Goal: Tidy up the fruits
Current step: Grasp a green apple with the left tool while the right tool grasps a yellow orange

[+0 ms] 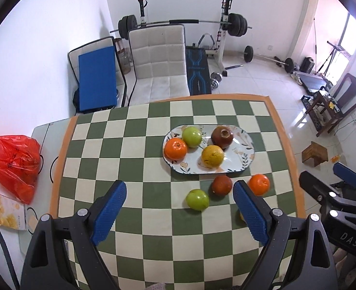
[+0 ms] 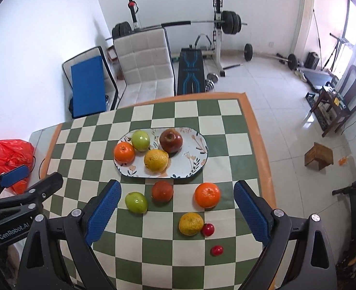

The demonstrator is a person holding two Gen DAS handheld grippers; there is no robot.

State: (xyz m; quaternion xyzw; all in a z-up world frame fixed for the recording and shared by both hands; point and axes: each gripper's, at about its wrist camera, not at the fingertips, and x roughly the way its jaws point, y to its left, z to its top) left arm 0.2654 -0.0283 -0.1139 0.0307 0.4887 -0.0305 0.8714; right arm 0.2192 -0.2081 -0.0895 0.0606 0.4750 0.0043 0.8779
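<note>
Both hand-held grippers (image 1: pixel 179 191) (image 2: pixel 176 191) gape empty; plate (image 2: pixel 197 145) holds four fruits.

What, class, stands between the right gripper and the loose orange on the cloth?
Nothing visible. The right gripper is open above the cloth, and the orange lies ahead between its fingers, with open cloth around it.

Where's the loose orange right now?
Right wrist view: the orange sits on the cloth just below the plate, right of the red apple.
</note>
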